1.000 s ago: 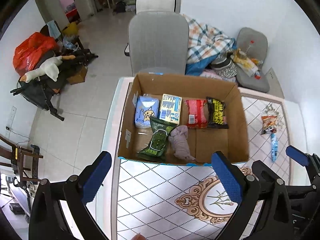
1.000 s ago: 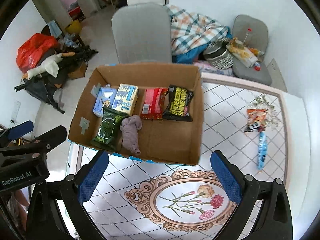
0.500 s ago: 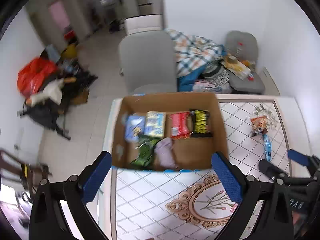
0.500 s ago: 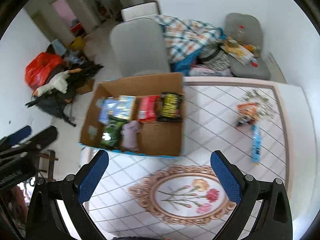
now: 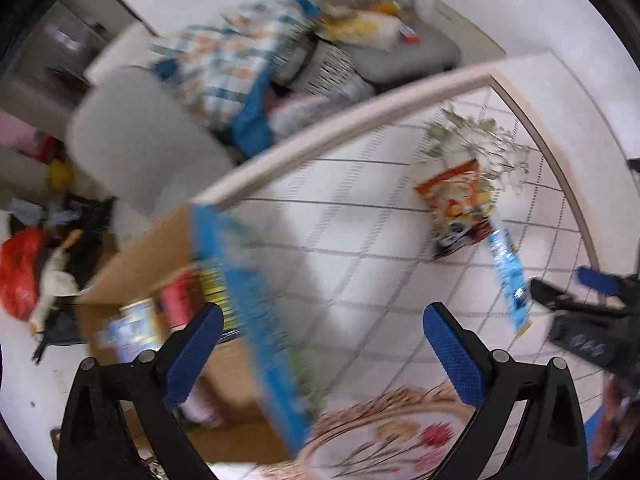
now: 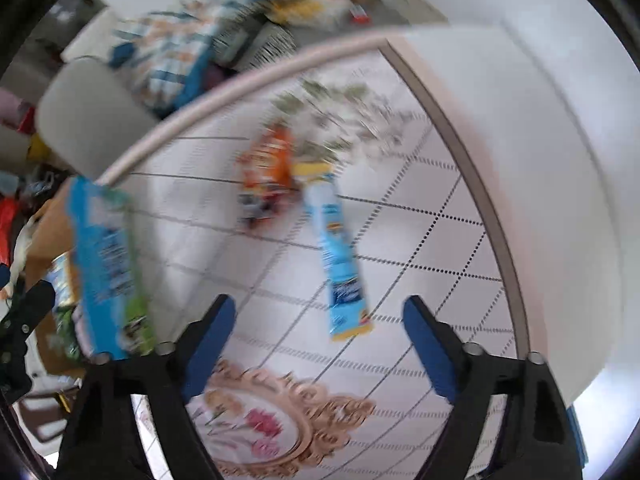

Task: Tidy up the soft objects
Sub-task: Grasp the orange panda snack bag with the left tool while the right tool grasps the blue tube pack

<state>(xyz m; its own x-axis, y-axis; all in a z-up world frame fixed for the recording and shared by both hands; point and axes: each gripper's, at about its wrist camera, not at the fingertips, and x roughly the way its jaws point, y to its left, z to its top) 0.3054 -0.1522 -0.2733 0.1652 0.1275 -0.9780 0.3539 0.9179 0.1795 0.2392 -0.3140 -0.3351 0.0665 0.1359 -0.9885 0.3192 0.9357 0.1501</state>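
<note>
Both views are blurred by motion. A long light-blue packet [image 6: 340, 264] lies on the tiled tabletop, just ahead of my open, empty right gripper [image 6: 318, 316]. An orange snack bag [image 6: 266, 168] lies beyond it. In the left wrist view the orange bag [image 5: 456, 196] and blue packet [image 5: 508, 276] lie ahead to the right. My left gripper [image 5: 320, 340] is open and empty. The cardboard box [image 5: 160, 248] of packets is at the left, its blue-printed side [image 5: 248, 312] facing me; it also shows at the left of the right wrist view [image 6: 104, 272]. The right gripper shows at the left view's right edge [image 5: 592, 292].
A tablecloth with a floral medallion [image 6: 276, 424] covers the table [image 6: 440, 208]. A printed grey leaf pattern [image 5: 476, 140] lies beyond the orange bag. A grey chair [image 5: 136, 136] and a plaid blanket [image 5: 224, 68] stand past the table's far edge. The white wall [image 6: 540, 160] is at the right.
Both grippers have swung right and lower, from facing the box to facing the blue packet and orange bag. The box has slid to the left edge of both views. Both grippers stay open.
</note>
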